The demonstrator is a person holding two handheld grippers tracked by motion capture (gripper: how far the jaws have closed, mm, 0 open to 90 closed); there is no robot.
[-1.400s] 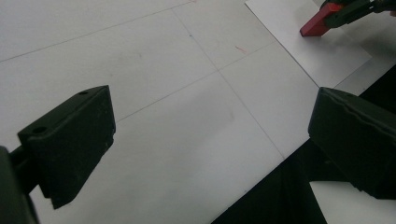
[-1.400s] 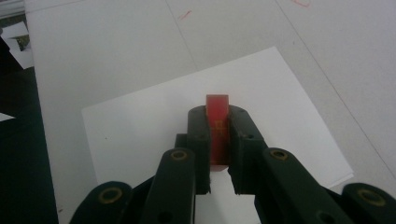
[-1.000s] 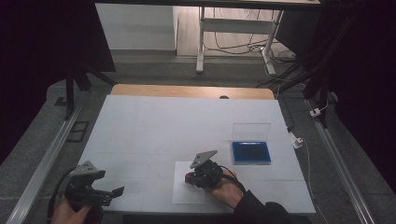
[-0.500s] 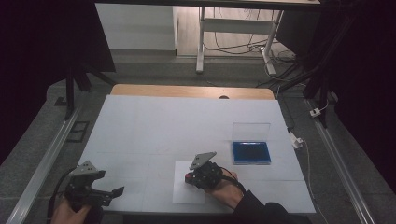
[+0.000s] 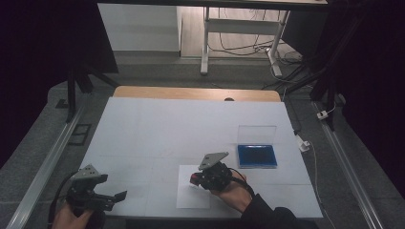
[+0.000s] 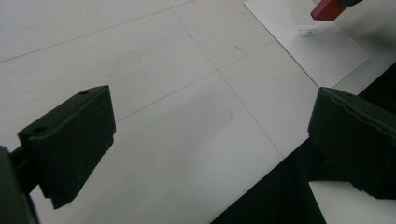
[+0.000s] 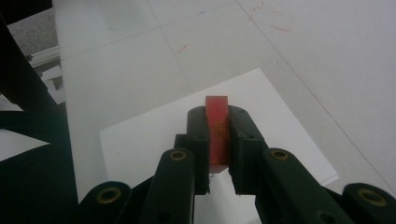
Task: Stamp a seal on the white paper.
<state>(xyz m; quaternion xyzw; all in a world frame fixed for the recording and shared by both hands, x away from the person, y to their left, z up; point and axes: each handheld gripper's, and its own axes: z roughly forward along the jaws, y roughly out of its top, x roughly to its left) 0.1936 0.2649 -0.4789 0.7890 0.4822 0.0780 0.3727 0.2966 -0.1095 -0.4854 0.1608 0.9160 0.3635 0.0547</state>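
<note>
My right gripper [image 7: 217, 122] is shut on a small flat red block [image 7: 217, 126], which stands on edge between the jaws just above a white sheet of paper [image 7: 154, 140]. In the high view that right gripper [image 5: 197, 180] hovers over the paper [image 5: 191, 196] near the table's front middle. The left gripper [image 5: 114, 195] is held at the front left corner, open and holding nothing. In the left gripper view its jaws stand wide apart over the bare table, with the red block [image 6: 329, 9] and the paper [image 6: 322, 51] at the upper right.
A blue tray with a clear upright lid [image 5: 257, 155] sits right of the paper. The white table top [image 5: 181, 129] has faint grid lines and a wooden strip at the far edge. Metal rails flank the table.
The right gripper with the red block has barely shifted over the paper. The left gripper has stayed at the front left corner.
</note>
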